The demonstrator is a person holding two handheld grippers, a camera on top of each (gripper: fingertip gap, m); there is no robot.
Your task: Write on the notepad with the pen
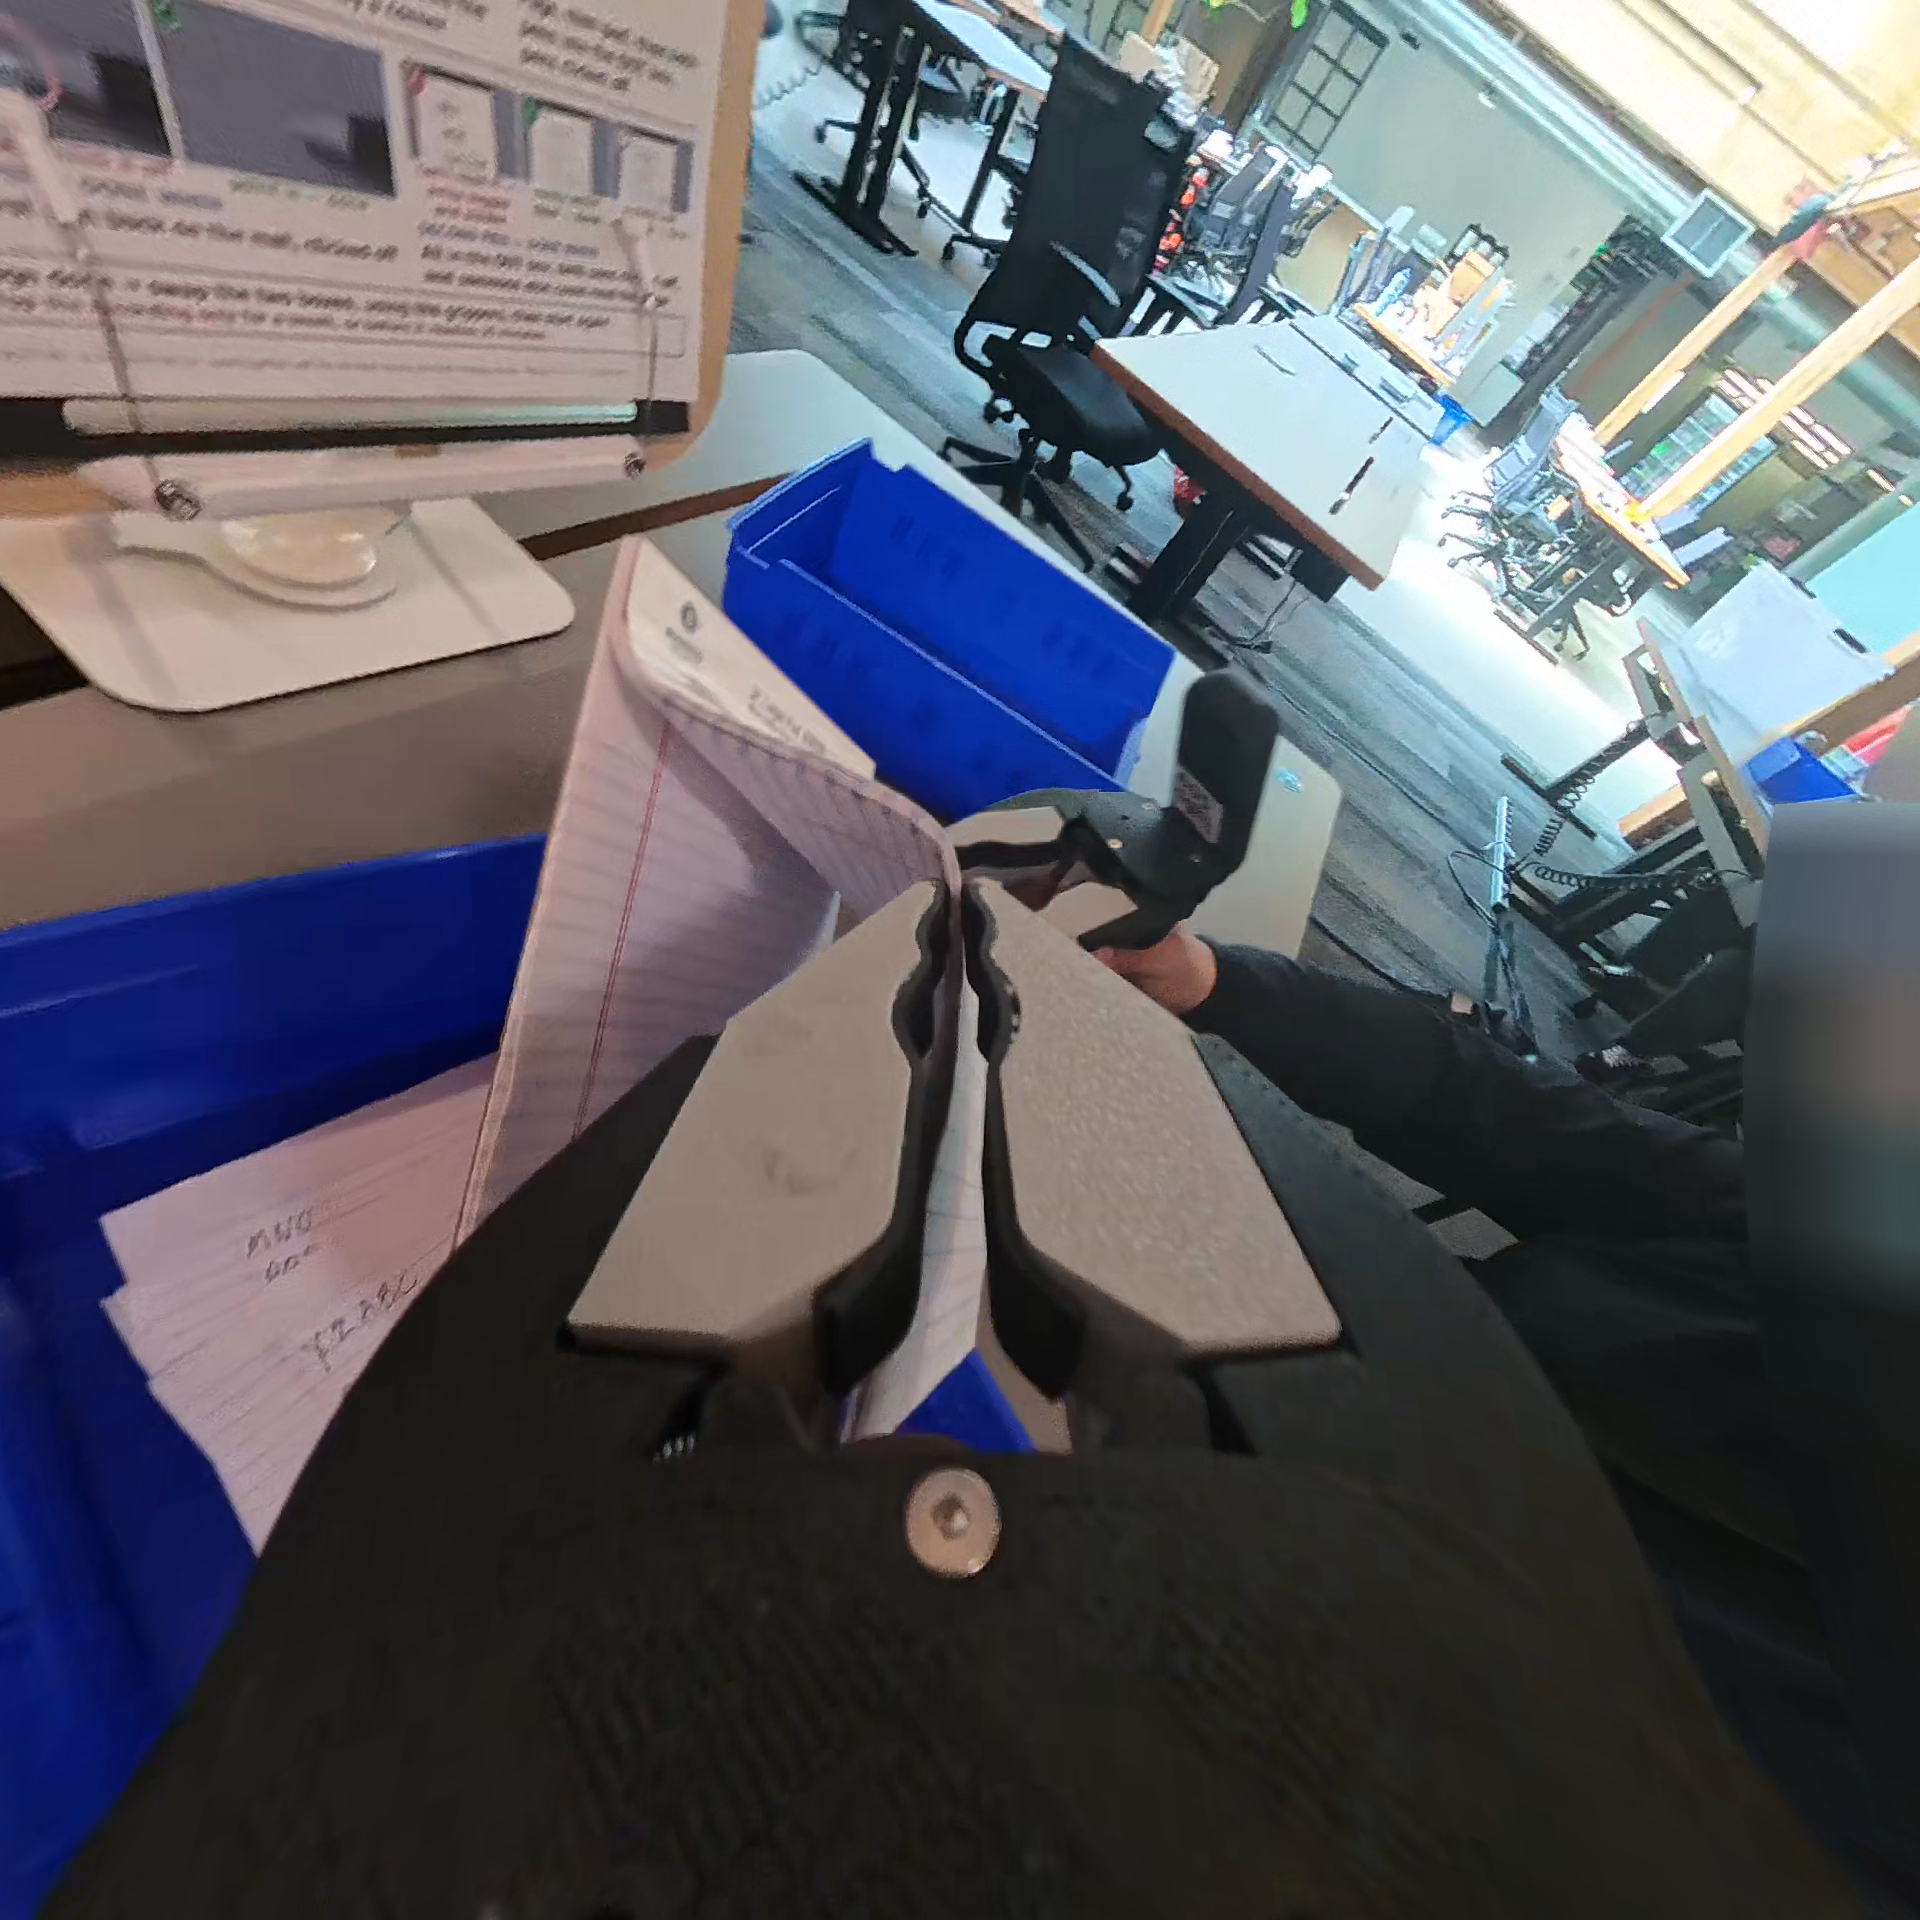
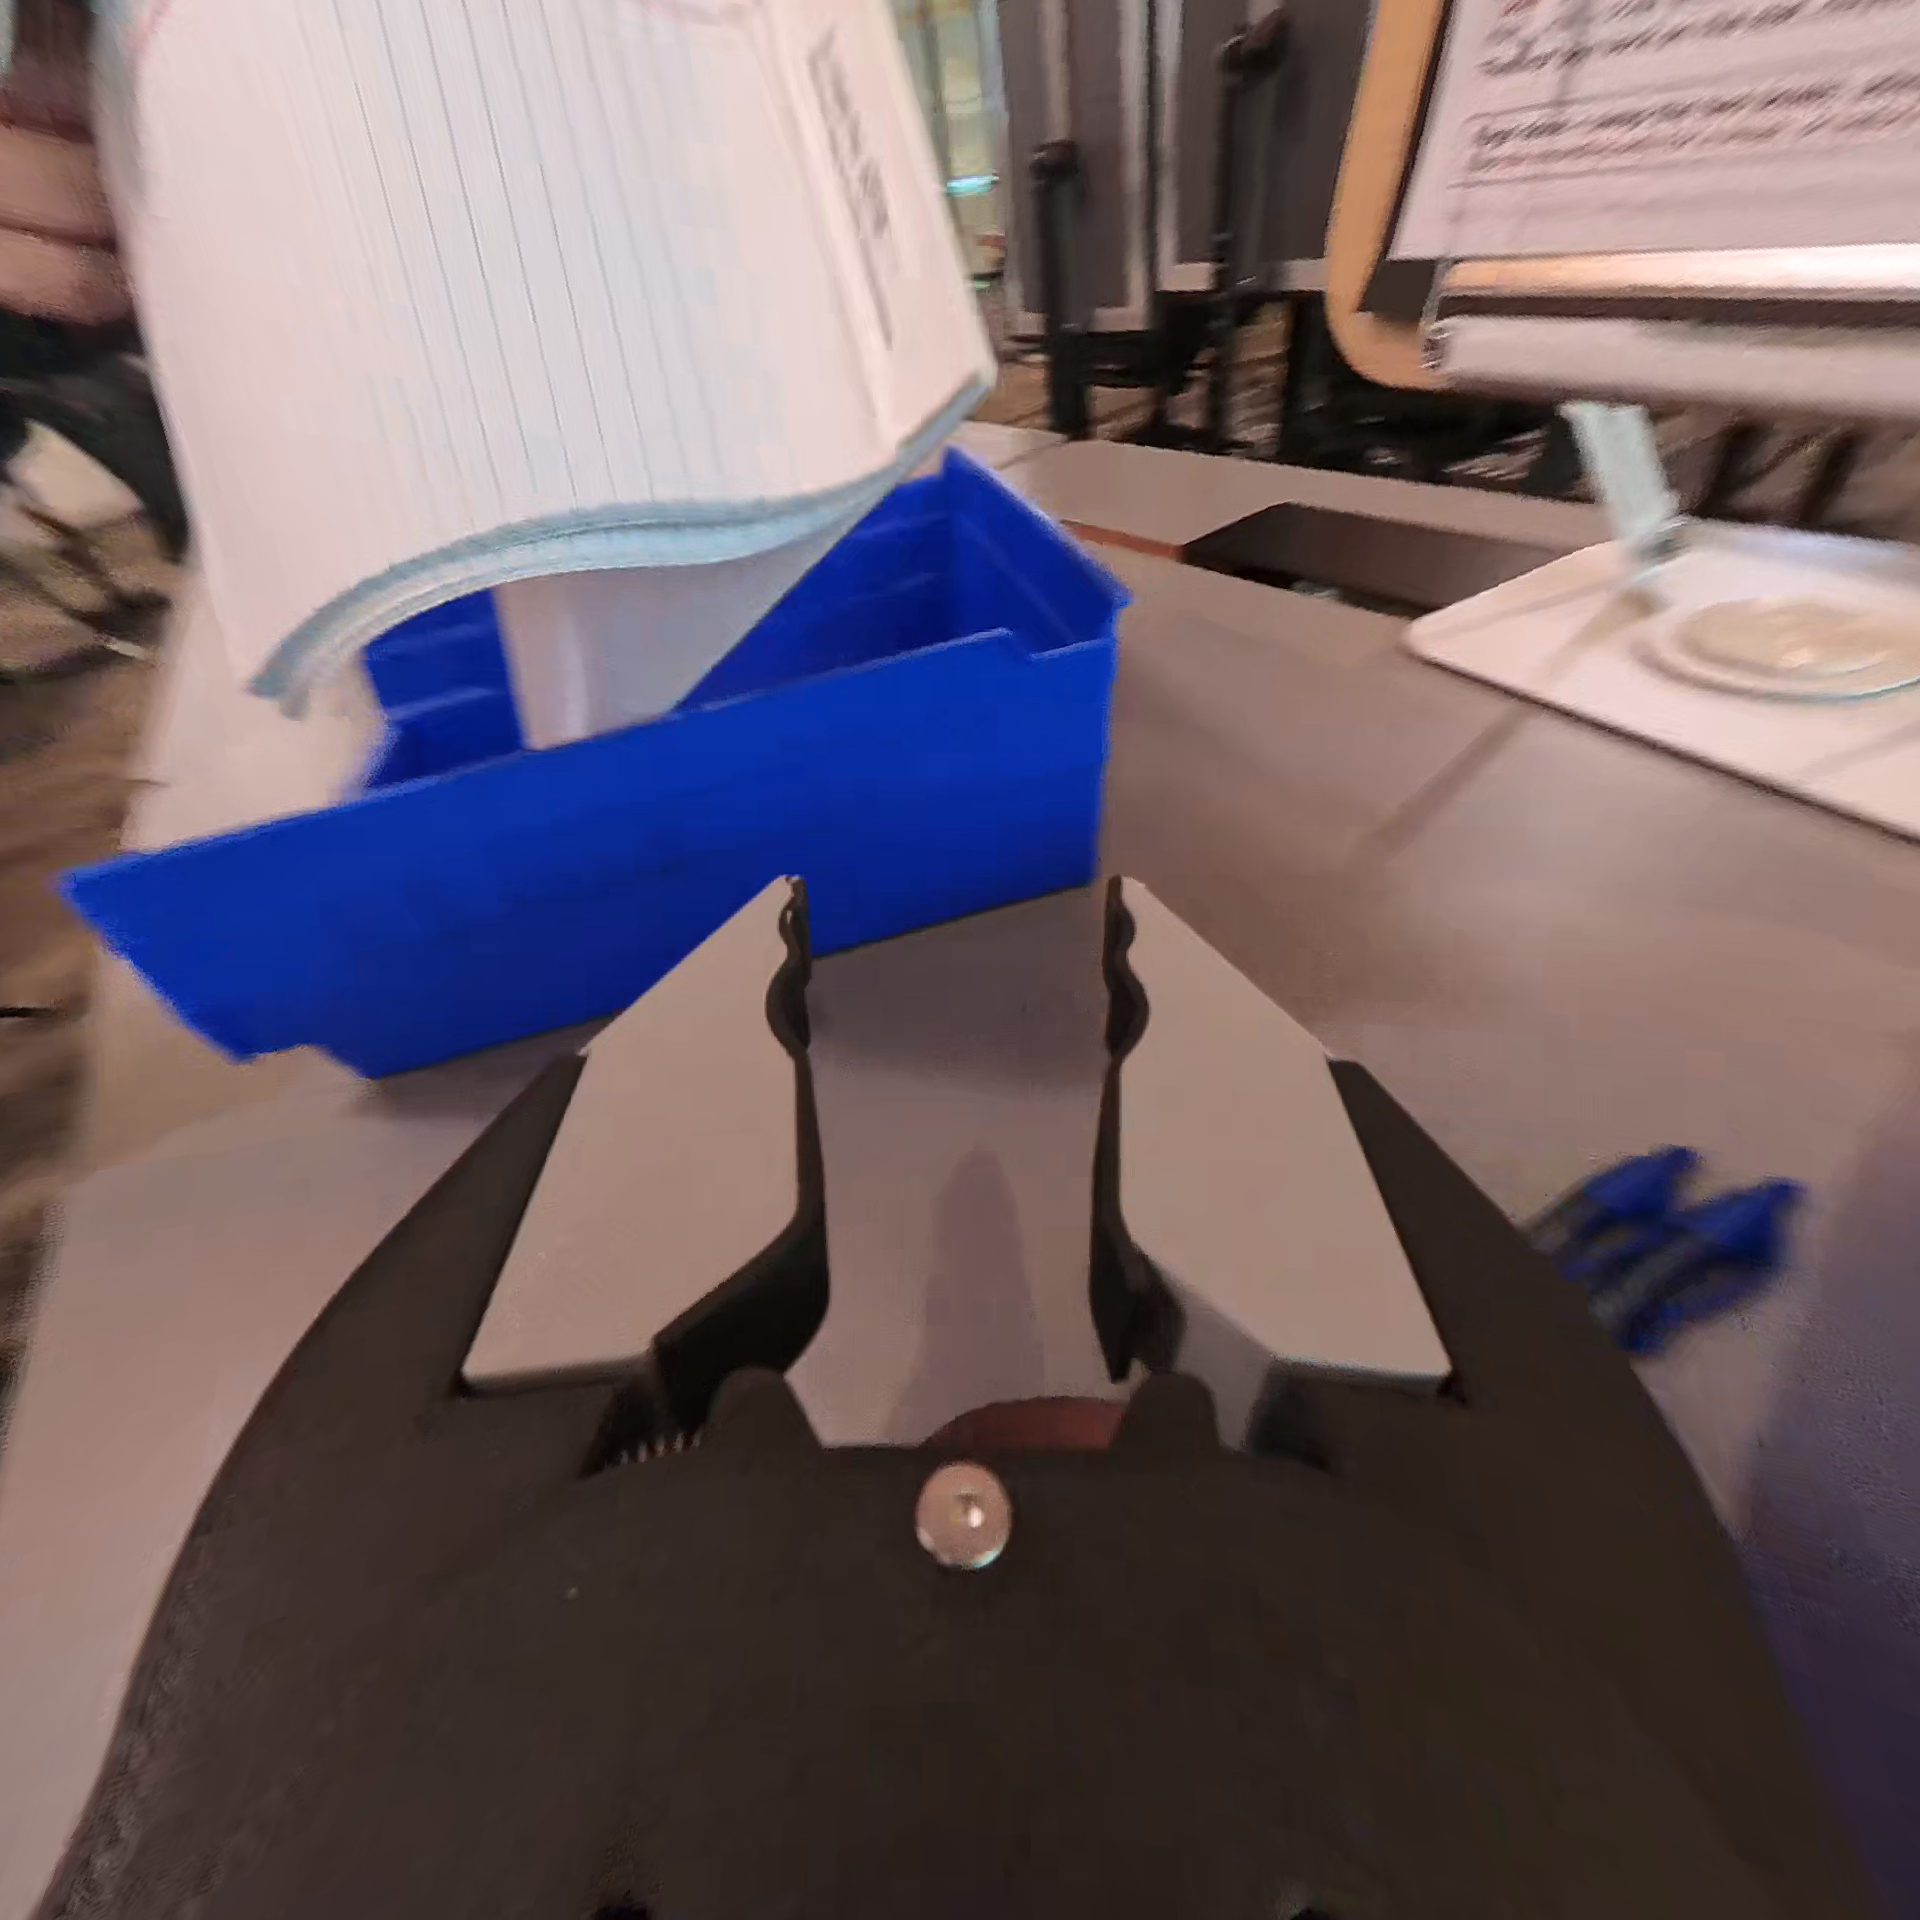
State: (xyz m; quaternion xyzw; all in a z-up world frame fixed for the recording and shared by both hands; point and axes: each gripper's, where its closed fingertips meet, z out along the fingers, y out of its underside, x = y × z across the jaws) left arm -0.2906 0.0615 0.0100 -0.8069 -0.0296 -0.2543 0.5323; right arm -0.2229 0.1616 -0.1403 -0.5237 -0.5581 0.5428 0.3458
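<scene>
**Notepad's in the air and floppy, pens waiting on the right**

Going left to right. On the far left there's the big blue bin (image 1: 156, 1039) with loose lined sheets (image 1: 301, 1278) lying in it. My left claw (image 1: 958, 896) is clenched on the edge of the notepad (image 1: 707, 894), which is lifted clear of the table (image 2: 1403, 935) and hanging over the smaller blue bin (image 2: 644, 831) in the middle.

Handling-wise, I'd say the pad is light but really bendy. The pages curl hard where I'm pinching, and from the right camera the whole block sags in a curve with the sheets fanning at the bottom edge. Pinching near one edge like this lets it droop. A grip nearer the bound, thicker end would probably keep it stiffer, and loose top pages could slip or tear if I yank. It needs to go down flat before any writing happens.

My right claw (image 2: 954, 899) is released, jaws apart, nothing in it, hovering low over the grey table. Near right of it are blue pens (image 2: 1662, 1236), blurry, looks like a couple side by side. Those look slim, hard and probably a bit slippery, so I'd grab one mid-barrel, square across. Far right is the paper stand (image 2: 1662, 644).
</scene>
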